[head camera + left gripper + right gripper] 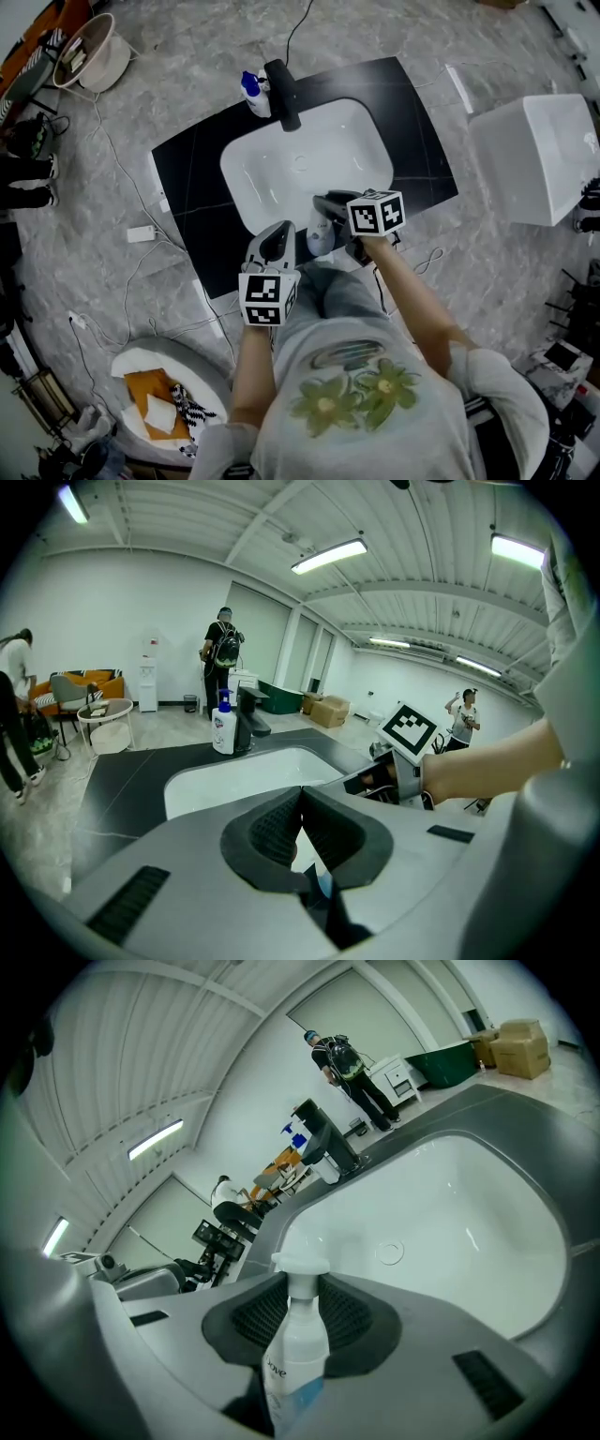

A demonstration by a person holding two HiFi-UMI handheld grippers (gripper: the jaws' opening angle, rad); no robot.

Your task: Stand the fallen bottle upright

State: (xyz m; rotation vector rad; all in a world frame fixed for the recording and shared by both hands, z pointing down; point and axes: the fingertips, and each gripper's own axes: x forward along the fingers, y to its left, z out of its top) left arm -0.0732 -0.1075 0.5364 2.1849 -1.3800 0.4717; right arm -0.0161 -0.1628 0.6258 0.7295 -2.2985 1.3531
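As right gripper's [302, 1283] ribbed pads [255, 1314] clamp it, bottle [302, 1344]: slim, white plastic.

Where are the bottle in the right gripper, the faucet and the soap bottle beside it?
bottle [298, 1335]: right gripper view, on its white body between the jaws.
faucet [284, 94]: head view, on its dark spout.
soap bottle [257, 101]: head view, on its white body.

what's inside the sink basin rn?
Only the drain shows in the sink basin; its near part is hidden by the right hand-held gripper and the white bottle it holds.
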